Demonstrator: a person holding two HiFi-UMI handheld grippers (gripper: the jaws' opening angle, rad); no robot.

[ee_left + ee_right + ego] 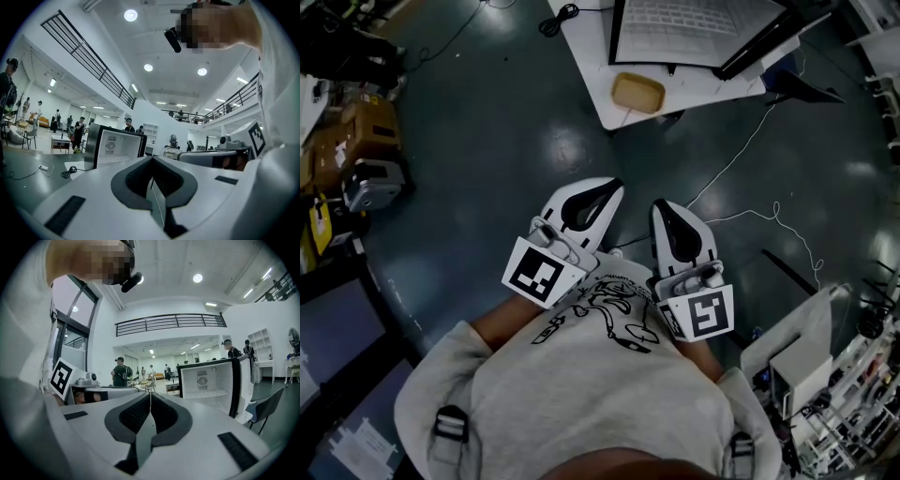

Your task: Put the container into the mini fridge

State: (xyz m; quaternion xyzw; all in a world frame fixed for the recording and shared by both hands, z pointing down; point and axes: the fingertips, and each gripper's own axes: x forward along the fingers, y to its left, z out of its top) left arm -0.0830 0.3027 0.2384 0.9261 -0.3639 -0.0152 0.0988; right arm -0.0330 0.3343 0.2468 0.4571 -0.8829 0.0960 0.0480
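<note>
A shallow yellow container [638, 92] sits near the front edge of a white table [586, 52]. Just behind it stands the mini fridge [694, 28] with its door swung open. Its white inside and shelf show in the left gripper view [115, 147] and in the right gripper view [211, 383]. I hold both grippers side by side in front of my chest, some way short of the table. My left gripper [614, 187] is shut and empty, its jaws meeting in a thin line [152, 159]. Likewise my right gripper [662, 204] is shut with nothing in it [150, 397].
Loose cables [769, 211] trail over the dark floor between me and the table. Cardboard boxes [356, 131] and gear stand at the left, and a white rack [811, 356] at the lower right. A chair [267, 408] stands right of the fridge. Several people stand far off.
</note>
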